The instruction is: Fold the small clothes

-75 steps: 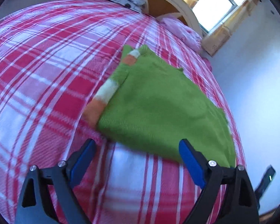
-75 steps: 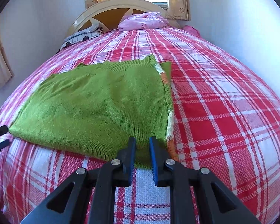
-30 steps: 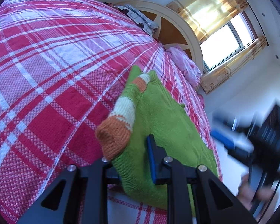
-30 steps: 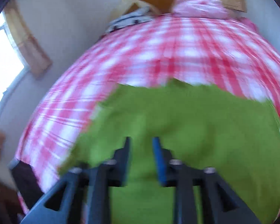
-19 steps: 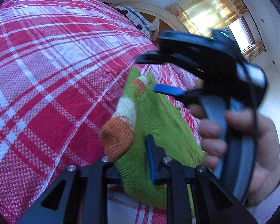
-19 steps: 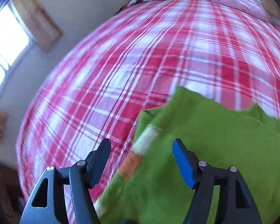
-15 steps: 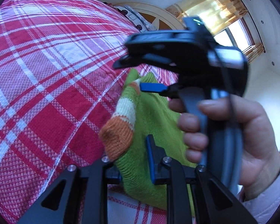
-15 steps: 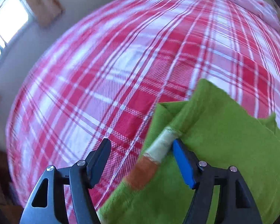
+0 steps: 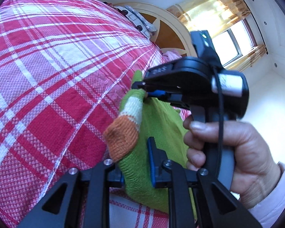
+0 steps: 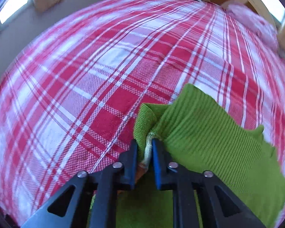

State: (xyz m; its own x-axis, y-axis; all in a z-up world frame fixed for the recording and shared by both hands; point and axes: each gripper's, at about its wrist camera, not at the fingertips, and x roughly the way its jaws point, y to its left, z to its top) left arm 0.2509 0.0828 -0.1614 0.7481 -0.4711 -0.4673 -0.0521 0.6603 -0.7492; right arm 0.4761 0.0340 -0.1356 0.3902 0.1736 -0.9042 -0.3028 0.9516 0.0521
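A green knit sweater (image 9: 157, 133) with an orange and white striped sleeve (image 9: 123, 131) lies folded on the red plaid bedspread (image 9: 47, 76). My left gripper (image 9: 135, 168) is shut on the sweater's near edge, just below the orange cuff. My right gripper (image 10: 144, 148) is shut on the sweater's folded edge and sleeve (image 10: 209, 142) farther up. In the left wrist view the right gripper (image 9: 145, 93) pinches the sleeve's green top, with the person's hand (image 9: 228, 146) on its handle.
A wooden headboard (image 9: 161, 28) with a patterned pillow (image 9: 138, 21) and a pink cloth (image 9: 171, 55) stands at the far end of the bed. A curtained window (image 9: 231, 38) is at the upper right. White walls surround the bed.
My right gripper let go of the sweater's other corner, swung across to the sleeve side and shut on the sleeve edge. My left gripper closed on the near edge and holds it.
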